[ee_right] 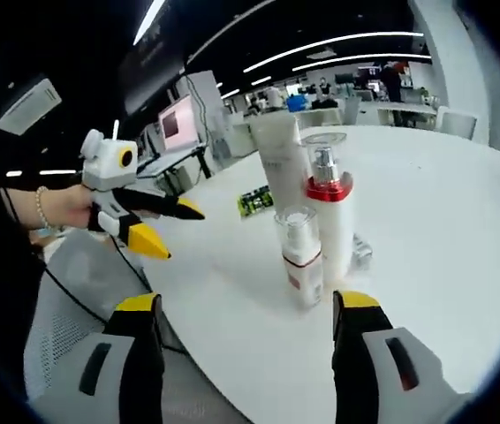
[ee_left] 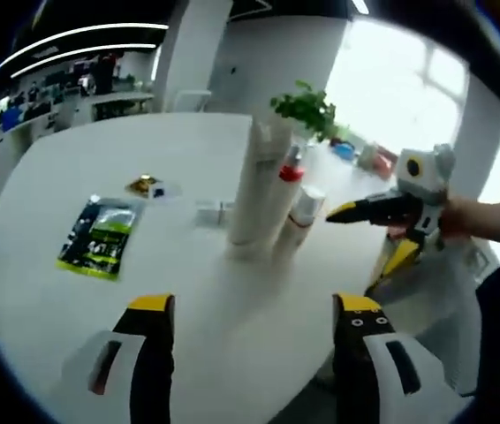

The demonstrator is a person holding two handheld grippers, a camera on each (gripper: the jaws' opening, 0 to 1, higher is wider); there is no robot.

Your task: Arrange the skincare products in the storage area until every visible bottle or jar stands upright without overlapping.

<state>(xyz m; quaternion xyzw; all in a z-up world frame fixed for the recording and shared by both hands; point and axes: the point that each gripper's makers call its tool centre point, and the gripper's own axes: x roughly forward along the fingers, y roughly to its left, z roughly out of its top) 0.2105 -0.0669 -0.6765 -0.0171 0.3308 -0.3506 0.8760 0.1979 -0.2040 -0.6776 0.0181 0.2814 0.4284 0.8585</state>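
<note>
Bottles stand upright in a tight cluster on the round white table (ee_left: 73, 291), none lying over another. Largest is the tall white tube (ee_right: 278, 155), at the far side of the group in the right gripper view; in the left gripper view it rises at the middle of the table. Next, the white bottle with the red collar (ee_right: 329, 208) and clear cap, just beside the tube. Smallest of the three, the short white bottle (ee_right: 300, 252) with a clear cap and red band, nearest the right gripper.

Right gripper (ee_right: 248, 305): jaws spread wide, holding nothing; the short bottle stands just ahead, between the two jaw lines but apart from both tips.

Left gripper (ee_left: 252, 305): jaws spread, holding nothing, near edge of table; cluster lies ahead and slightly right, well apart. In the right gripper view it shows at the left, held by a hand (ee_right: 64, 205) with a bead bracelet, off the table edge.

Green and black packet (ee_left: 100, 237) lies flat, left of the cluster. Small gold-wrapped item (ee_left: 147, 186) beyond it. Potted green plant (ee_left: 307, 108) at the far side.
</note>
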